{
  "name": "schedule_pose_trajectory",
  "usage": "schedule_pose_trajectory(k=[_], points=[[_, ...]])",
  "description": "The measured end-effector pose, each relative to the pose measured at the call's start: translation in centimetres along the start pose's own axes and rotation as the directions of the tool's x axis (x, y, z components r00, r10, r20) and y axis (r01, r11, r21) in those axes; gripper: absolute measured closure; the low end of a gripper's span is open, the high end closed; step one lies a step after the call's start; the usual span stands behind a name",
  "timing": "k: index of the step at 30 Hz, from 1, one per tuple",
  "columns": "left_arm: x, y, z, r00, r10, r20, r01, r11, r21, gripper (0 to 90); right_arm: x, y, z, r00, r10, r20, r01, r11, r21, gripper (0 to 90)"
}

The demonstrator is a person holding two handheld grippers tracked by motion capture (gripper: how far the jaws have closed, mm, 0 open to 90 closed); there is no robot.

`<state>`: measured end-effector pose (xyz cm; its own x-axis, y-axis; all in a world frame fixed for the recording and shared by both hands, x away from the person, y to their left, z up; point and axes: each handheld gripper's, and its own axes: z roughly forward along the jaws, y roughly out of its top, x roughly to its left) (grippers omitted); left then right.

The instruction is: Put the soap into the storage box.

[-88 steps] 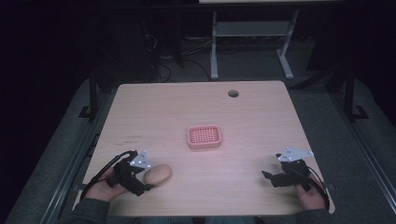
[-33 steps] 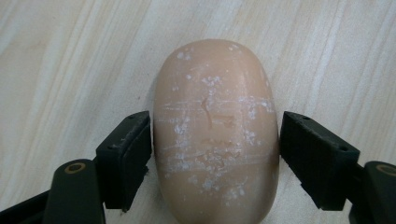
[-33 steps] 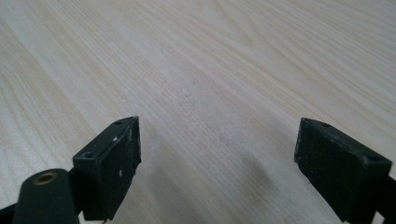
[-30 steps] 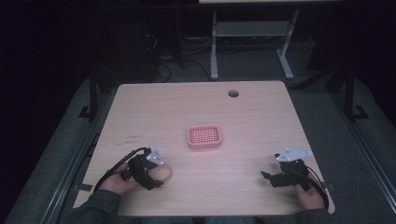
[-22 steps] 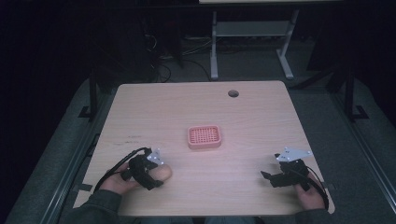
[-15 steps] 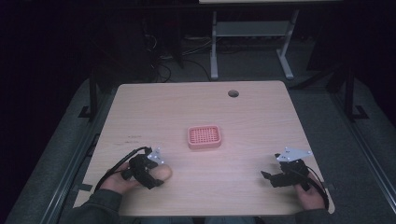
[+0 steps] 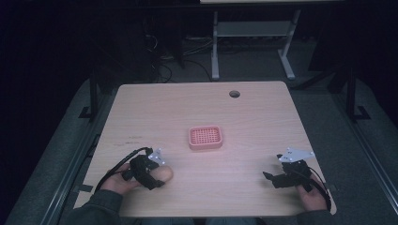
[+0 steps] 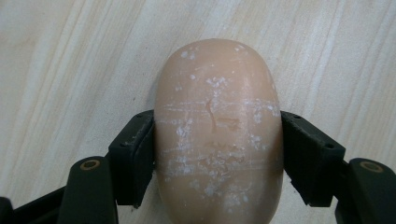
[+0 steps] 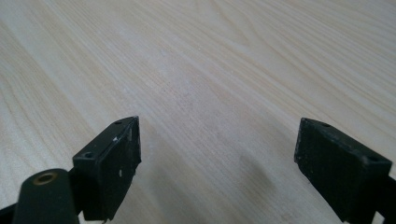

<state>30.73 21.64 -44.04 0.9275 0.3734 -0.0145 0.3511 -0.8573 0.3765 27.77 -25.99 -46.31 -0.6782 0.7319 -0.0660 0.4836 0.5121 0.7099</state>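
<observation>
Between the two pads of my left hand-held gripper (image 8: pixel 217 154) sits the bar of soap (image 8: pixel 217 135), pale tan, scuffed with white flecks, lying flat on the desk (image 7: pixel 263 117). Nearly three seconds ago that gripper stood just short of the soap; since then I have slid it forward, and now each pad presses a long side, closed to the bar's width. I judge the grasp made and a lift the step to come, probably toward the pink soap dish (image 7: pixel 205 137) ahead and to the right of this gripper. My right hand-held gripper (image 7: pixel 274 177) has stayed at the desk's near right, jaws wide apart and empty above bare wood. From above, my left hand-held gripper covers most of the soap, and its near end is cut off in the left gripper view.
</observation>
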Motion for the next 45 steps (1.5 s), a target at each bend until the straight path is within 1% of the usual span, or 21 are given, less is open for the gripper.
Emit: schedule_pose_trajectory(k=[3,4,5,7,8,10,12,17,23,24,26,30,32,38,41,43,45], points=[[-0.1,0.1,-0.2,1.0,0.004,-0.005,-0.004,1.0,-0.007,32.2,0.0,0.0,0.0,1.0,-0.002,0.0,0.002,1.0,-0.001,14.2],[-0.2,0.2,-0.4,0.9999,0.009,-0.008,-0.009,0.9999,-0.008,32.2,0.0,0.0,0.0,1.0,-0.001,0.0,0.001,1.0,-0.002,14.1],[-0.1,0.2,-0.6,0.9999,0.016,-0.006,-0.016,0.9998,-0.009,32.2,0.0,0.0,0.0,1.0,0.0,-0.001,0.0,1.0,-0.001,14.2],[-0.2,0.3,-0.8,0.9999,0.015,-0.005,-0.015,0.9998,-0.013,32.2,-0.1,-0.1,0.0,1.0,0.0,-0.001,0.0,1.0,-0.002,14.2],[0.0,0.4,-0.9,0.9999,0.016,-0.001,-0.016,0.9996,-0.024,32.2,-0.1,-0.1,0.0,0.9999,0.01,-0.004,-0.01,1.0,-0.005,14.2],[0.1,0.5,-0.9,0.9999,0.01,0.003,-0.01,0.9996,-0.028,32.2,-0.1,-0.1,0.0,1.0,0.009,-0.003,-0.009,1.0,-0.006,14.1],[0.4,0.9,-1.0,0.9998,0.017,0.012,-0.017,0.9997,-0.02,32.2,-0.2,-0.2,0.0,0.9999,0.011,-0.005,-0.011,1.0,-0.01,14.2],[0.7,1.5,-0.8,0.9994,0.025,0.024,-0.024,0.9996,-0.015,32.2,-0.2,-0.2,0.0,0.9998,0.018,-0.008,-0.018,1.0,-0.013,14.2],[1.0,2.1,-0.9,0.9991,0.025,0.034,-0.024,0.9994,-0.027,32.2,-0.2,-0.2,-0.1,0.9997,0.022,-0.011,-0.022,1.0,-0.017,14.2],[1.0,2.4,-0.9,0.9989,0.026,0.039,-0.025,0.9992,-0.031,32.2,-0.2,-0.2,-0.1,0.9997,0.021,-0.011,-0.021,1.0,-0.017,14.1],[1.1,2.6,-0.9,0.9987,0.035,0.036,-0.034,0.999,-0.028,32.2,-0.2,-0.2,-0.1,0.9998,0.014,-0.013,-0.014,1.0,-0.017,14.1],[1.3,3.1,-0.9,0.9986,0.036,0.04,-0.035,0.999,-0.026,32.2,-0.1,-0.1,-0.1,0.9999,0.009,-0.014,-0.009,1.0,-0.018,14.1],[1.5,3.6,-0.9,0.9983,0.041,0.041,-0.04,0.9988,-0.027,32.2,-0.1,-0.1,-0.1,0.9998,0.014,-0.015,-0.015,1.0,-0.021,14.1],[2.0,4.4,-0.9,0.9975,0.051,0.05,-0.05,0.9984,-0.027,32.2,-0.1,-0.1,0.0,0.9997,0.009,-0.021,-0.01,1.0,-0.022,14.1],[2.3,4.9,-0.9,0.9972,0.049,0.056,-0.048,0.9984,-0.029,32.2,-0.2,-0.1,0.0,0.9998,0.006,-0.021,-0.006,1.0,-0.025,14.1],[2.5,5.3,-0.9,0.9967,0.059,0.056,-0.058,0.9981,-0.024,32.2,-0.1,-0.1,0.0,0.9996,0.015,-0.022,-0.016,1.0,-0.025,14.1],[2.6,5.4,-0.9,0.9968,0.056,0.057,-0.055,0.9981,-0.028,32.2,-0.2,-0.1,0.0,0.9997,0.012,-0.023,-0.012,1.0,-0.024,14.1]])
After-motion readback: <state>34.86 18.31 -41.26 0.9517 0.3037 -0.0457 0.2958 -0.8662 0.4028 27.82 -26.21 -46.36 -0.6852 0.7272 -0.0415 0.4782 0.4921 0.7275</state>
